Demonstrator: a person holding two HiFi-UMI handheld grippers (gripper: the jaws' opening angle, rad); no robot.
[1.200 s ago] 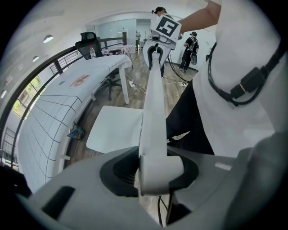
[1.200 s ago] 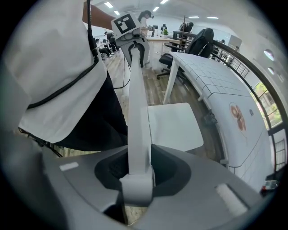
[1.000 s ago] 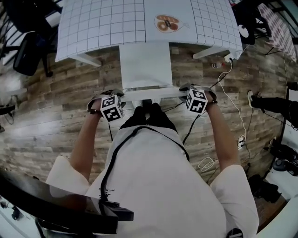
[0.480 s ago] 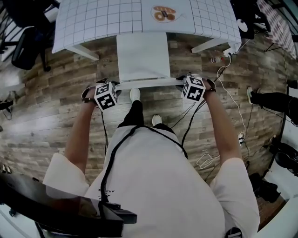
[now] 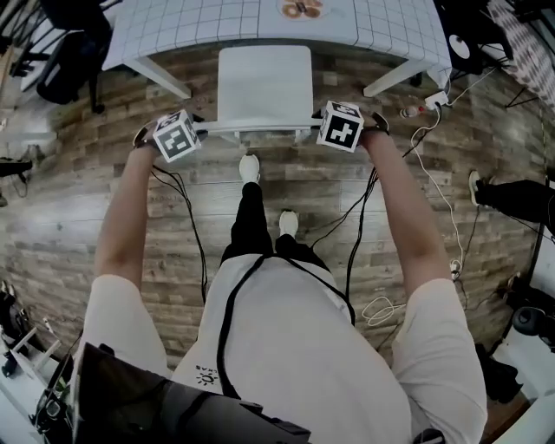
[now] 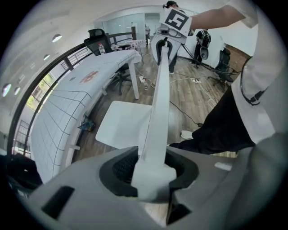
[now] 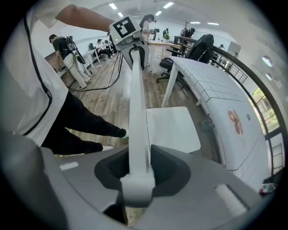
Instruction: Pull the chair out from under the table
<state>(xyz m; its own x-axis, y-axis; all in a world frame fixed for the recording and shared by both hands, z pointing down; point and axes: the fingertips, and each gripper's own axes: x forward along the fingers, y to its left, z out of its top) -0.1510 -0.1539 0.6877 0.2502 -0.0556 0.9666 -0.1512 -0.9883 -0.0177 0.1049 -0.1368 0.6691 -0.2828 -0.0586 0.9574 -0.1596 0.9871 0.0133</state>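
Chair (image 5: 264,82) position first, from the head view: its white seat stands on the wooden floor (image 5: 78,217) almost fully out, with only the far edge just at the border of the worktop (image 5: 217,26). The left gripper (image 5: 196,130) and the right gripper (image 5: 323,130) sit on the two ends of the top rail (image 5: 260,130) of the back. The person's shoe (image 5: 249,167) is just behind the chair, and black cables (image 5: 192,234) hang from the grippers down to the floor. In the left gripper view the fingers (image 6: 118,168) are closed narrow on the rail's end, which fills the gap between them. In the right gripper view it is the same: the fingers (image 7: 167,167) clamp the other end of the rail. I judge the pull as nearly complete. The risks come from the high, thin hold. A pull at the top of the back may tip the chair toward the person instead of sliding it. An unequal pull may twist it, so that one end slips out. A chair leg could also catch a cable or hit the near shoe.
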